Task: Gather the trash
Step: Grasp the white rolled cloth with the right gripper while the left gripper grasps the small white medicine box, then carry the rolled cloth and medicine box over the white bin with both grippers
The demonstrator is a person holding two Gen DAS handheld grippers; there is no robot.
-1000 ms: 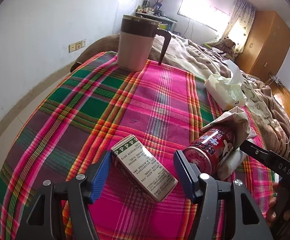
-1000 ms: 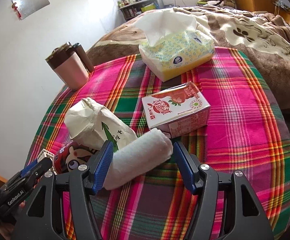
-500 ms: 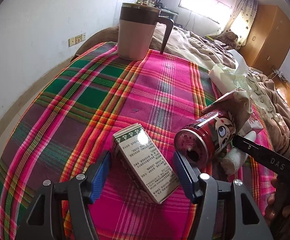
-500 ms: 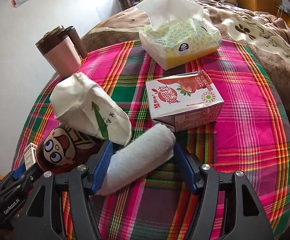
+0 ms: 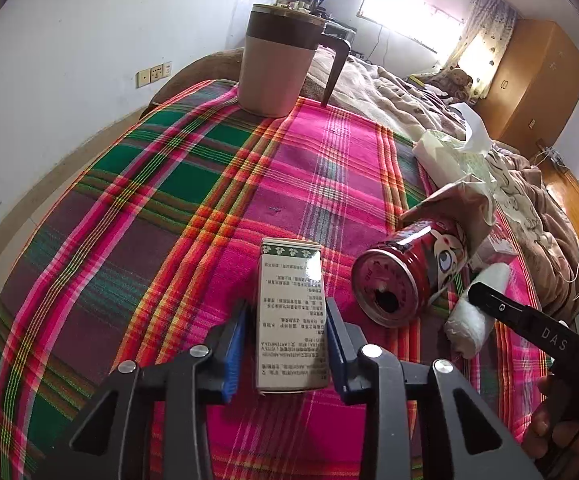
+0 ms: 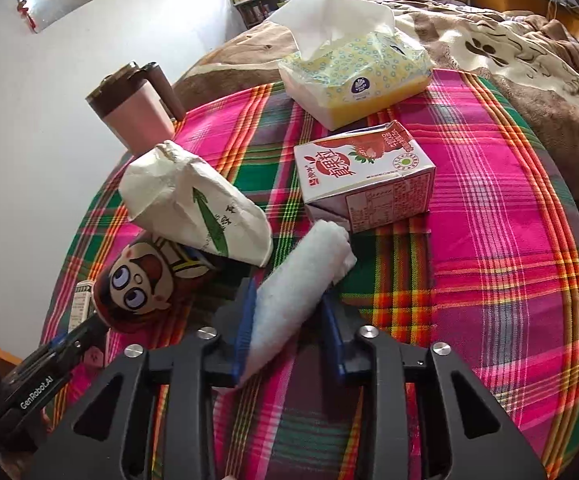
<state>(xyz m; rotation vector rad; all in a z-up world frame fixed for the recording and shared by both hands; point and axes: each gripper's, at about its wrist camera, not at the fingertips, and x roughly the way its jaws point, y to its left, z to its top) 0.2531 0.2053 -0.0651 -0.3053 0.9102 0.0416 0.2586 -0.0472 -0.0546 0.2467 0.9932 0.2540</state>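
My left gripper [image 5: 287, 340] is shut on a small white and green printed box [image 5: 291, 312] that rests on the plaid tablecloth [image 5: 169, 200]. My right gripper [image 6: 289, 328] is shut on a rolled white paper towel [image 6: 297, 292], which also shows in the left wrist view [image 5: 475, 316]. A red cartoon can [image 5: 405, 276] lies on its side beside the box, its open end toward me; it also shows in the right wrist view [image 6: 149, 280]. A crumpled white paper bag [image 6: 197, 208] leans on the can. A red and white drink carton [image 6: 365, 180] lies beyond the towel.
A pink and brown lidded mug [image 5: 281, 64] stands at the table's far edge. A yellow tissue pack [image 6: 353, 76] sits at the far side. A bed with brown blankets [image 6: 509, 48] lies beyond the table. A white wall [image 5: 69, 60] runs along the left.
Both grippers have closed: the left onto the printed box, the right onto the rolled paper towel. Both cameras have moved in closer over the table.
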